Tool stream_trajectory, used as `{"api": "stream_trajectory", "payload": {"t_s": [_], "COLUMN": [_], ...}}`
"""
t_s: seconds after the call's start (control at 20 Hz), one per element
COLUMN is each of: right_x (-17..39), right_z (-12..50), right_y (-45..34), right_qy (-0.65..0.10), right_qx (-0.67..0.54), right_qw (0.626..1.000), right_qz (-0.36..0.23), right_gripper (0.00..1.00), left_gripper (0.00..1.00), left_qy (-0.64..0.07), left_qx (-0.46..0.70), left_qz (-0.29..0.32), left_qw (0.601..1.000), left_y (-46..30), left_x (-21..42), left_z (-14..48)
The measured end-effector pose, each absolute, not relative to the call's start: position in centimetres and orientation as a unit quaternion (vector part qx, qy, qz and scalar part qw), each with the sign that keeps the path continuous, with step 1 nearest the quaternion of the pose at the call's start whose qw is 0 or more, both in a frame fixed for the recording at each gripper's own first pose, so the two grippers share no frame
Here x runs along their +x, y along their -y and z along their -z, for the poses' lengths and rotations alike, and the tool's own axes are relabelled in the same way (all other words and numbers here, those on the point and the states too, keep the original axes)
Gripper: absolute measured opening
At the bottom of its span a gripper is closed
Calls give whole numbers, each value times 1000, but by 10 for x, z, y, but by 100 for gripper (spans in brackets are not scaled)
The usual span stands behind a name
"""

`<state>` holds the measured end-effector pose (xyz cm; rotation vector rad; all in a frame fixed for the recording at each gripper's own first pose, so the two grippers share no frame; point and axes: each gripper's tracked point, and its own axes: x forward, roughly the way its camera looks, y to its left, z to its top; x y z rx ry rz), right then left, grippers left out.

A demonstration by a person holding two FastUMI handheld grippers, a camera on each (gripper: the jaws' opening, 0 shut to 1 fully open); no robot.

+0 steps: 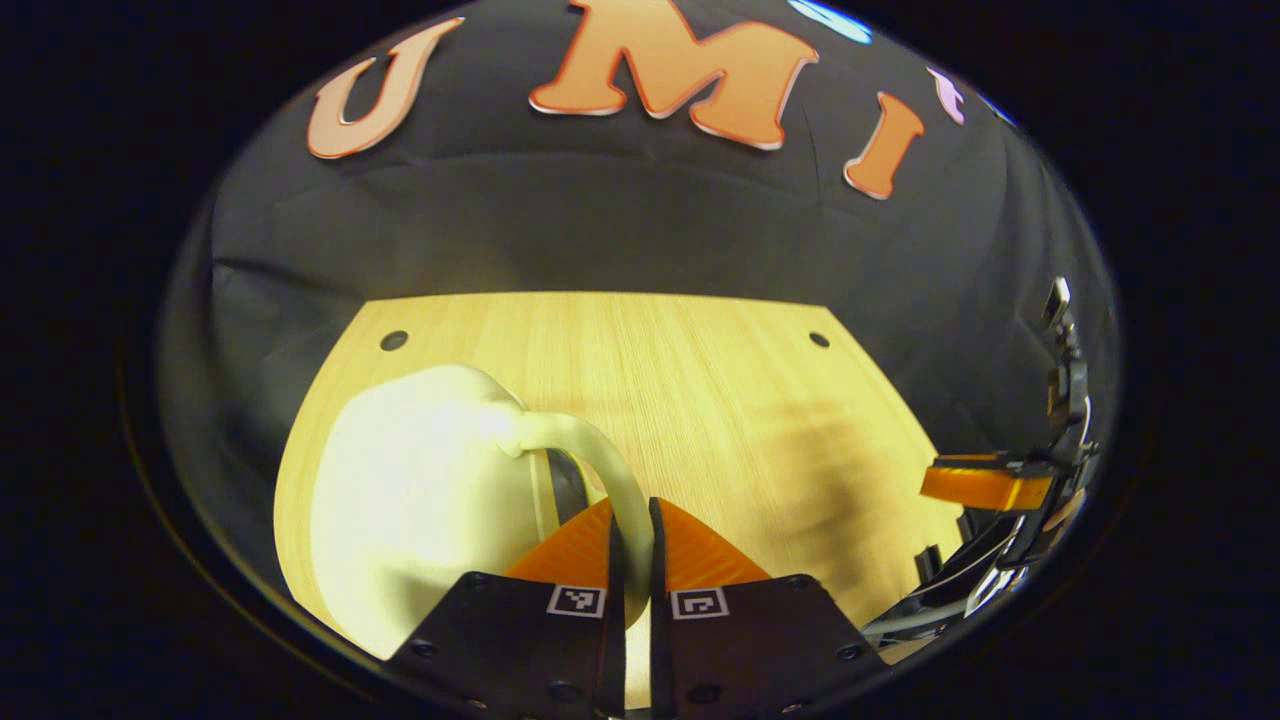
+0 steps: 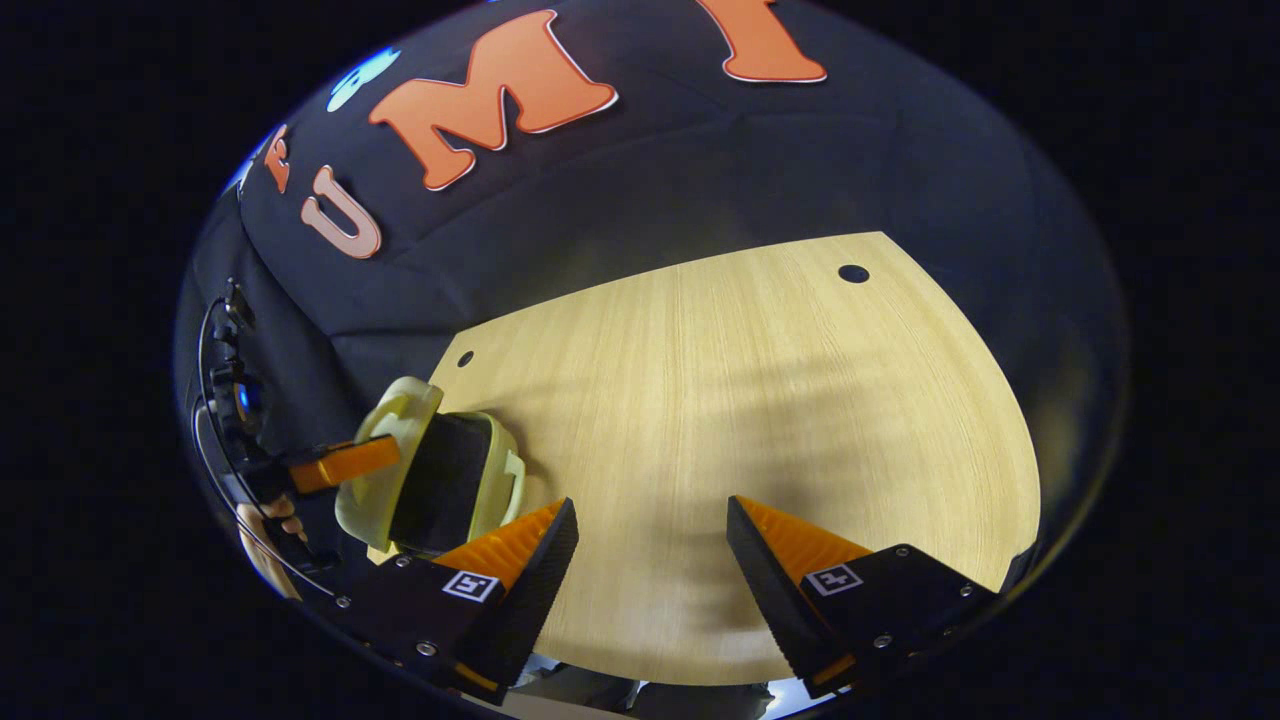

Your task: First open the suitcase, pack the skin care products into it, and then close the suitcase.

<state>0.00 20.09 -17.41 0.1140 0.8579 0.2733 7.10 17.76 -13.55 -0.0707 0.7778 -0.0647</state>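
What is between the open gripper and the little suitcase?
Nothing visible. In the right gripper view, bare wooden table lies between the right gripper and the suitcase. The left gripper is already clamped on the suitcase's handle.

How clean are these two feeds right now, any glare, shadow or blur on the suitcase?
Left gripper view: the pale suitcase is blown out to a glaring white-yellow, its surface detail lost, and a soft shadow lies on the table. Right gripper view: the exposure is even, the suitcase reads clearly, and fisheye bends the table edge.
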Motion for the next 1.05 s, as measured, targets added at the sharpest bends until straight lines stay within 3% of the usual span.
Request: {"api": "stream_trajectory", "payload": {"t_s": [0.45,0.65,0.7,0.85,1.05], "right_x": [-5,-4,-4,0,14], "right_z": [183,182,182,174,140], "right_y": [-170,-163,-163,-164,-168], "right_qy": [-420,-415,-412,-385,-286], "right_qx": [45,36,32,17,-15], "right_qw": [896,900,902,915,953], "right_qz": [-138,-130,-126,-115,-96], "right_gripper": [96,96,96,96,96], "left_gripper": [10,20,29,100,98], "left_qy": [-446,-453,-446,-388,-240], "left_qx": [56,66,60,48,51], "left_qz": [4,-11,-9,-9,-17], "left_qw": [893,889,893,920,969], "left_y": [-139,-138,-136,-126,-123], "left_x": [77,75,75,81,99], "left_z": [240,247,242,206,115]}}
